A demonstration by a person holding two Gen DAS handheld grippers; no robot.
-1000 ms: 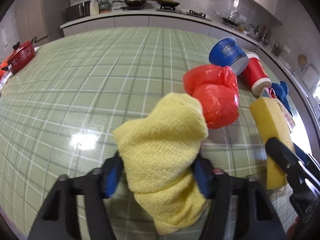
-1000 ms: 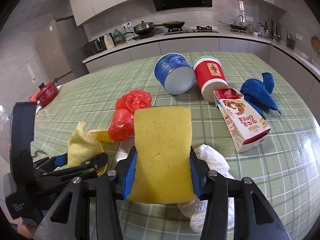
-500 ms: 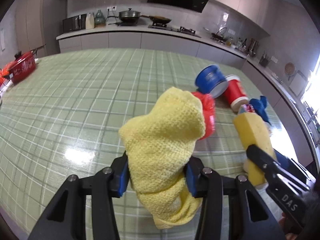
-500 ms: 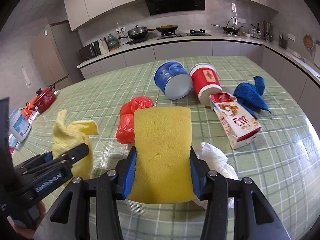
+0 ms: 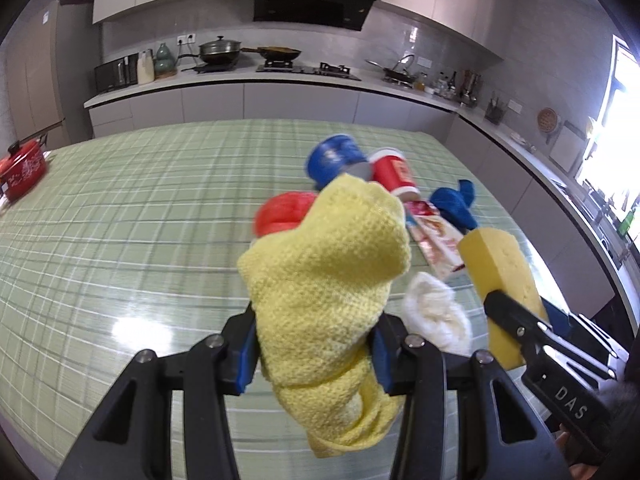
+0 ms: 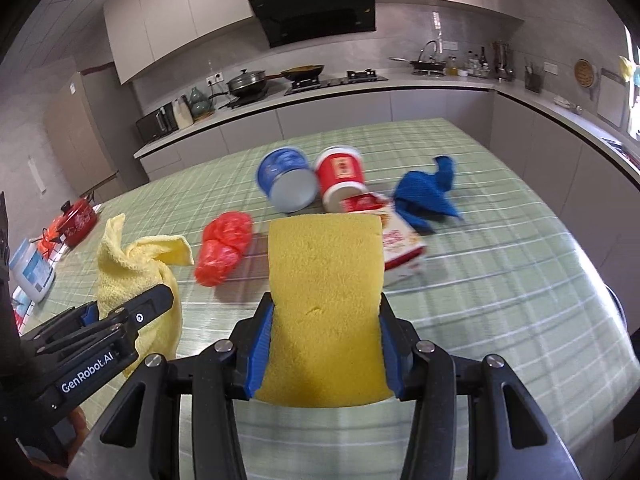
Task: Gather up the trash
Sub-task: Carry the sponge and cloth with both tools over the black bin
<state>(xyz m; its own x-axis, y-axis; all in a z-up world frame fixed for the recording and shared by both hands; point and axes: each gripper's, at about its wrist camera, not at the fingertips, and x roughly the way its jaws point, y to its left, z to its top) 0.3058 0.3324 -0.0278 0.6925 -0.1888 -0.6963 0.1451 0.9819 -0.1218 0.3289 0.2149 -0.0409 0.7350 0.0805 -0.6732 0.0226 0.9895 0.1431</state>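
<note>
My left gripper (image 5: 314, 348) is shut on a yellow cloth (image 5: 328, 272) and holds it above the green checked table (image 5: 120, 216). The cloth also shows in the right wrist view (image 6: 136, 264). My right gripper (image 6: 326, 344) is shut on a yellow sponge (image 6: 324, 300), also lifted; the sponge shows in the left wrist view (image 5: 500, 268). On the table lie a red plastic bag (image 6: 224, 248), a blue cup (image 6: 286, 184), a red cup (image 6: 344, 180), a snack carton (image 6: 400, 244), a blue cloth (image 6: 428, 196) and a white crumpled tissue (image 5: 436, 316).
A red pot (image 5: 20, 168) stands at the table's left edge, with a white container (image 6: 32, 272) near it. Kitchen counters with a stove and pans (image 5: 224, 52) run along the back and right walls.
Both grippers have risen and pulled back from the table with the yellow cloth and the sponge still held. The items on the table look farther away.
</note>
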